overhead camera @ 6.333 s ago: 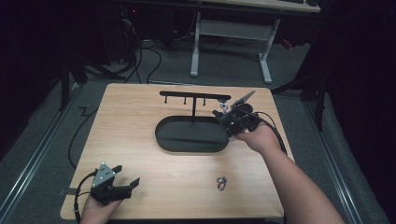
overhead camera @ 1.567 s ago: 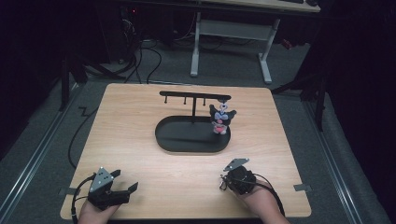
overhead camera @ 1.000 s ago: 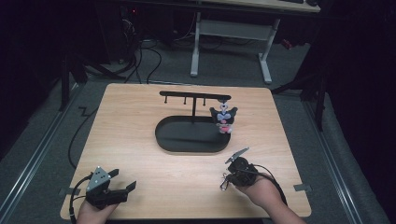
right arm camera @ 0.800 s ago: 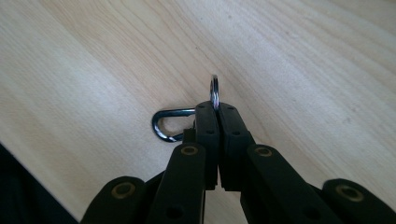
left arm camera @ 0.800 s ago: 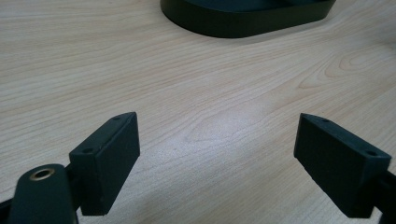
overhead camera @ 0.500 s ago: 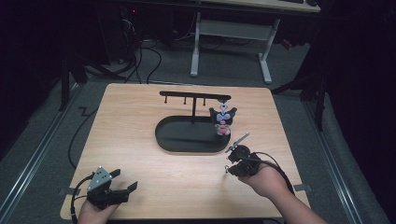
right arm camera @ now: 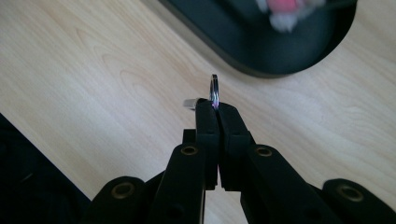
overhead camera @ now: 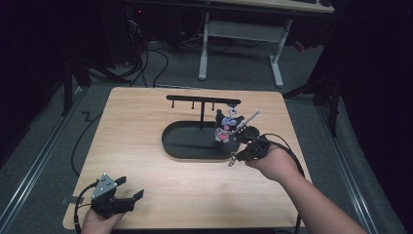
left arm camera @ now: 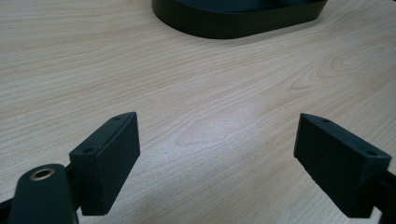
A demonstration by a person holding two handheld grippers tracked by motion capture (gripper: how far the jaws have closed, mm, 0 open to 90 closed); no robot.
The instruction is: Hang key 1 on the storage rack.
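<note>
The wooden bench carries a black oval stand near its centre. The left tongs are held apart at seven o'clock. The right tongs are clamped on a key ring, held above the bench at four o'clock of the stand.

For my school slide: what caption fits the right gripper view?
Right gripper shut on a metal key ring above the wooden table, near the black tray.
</note>
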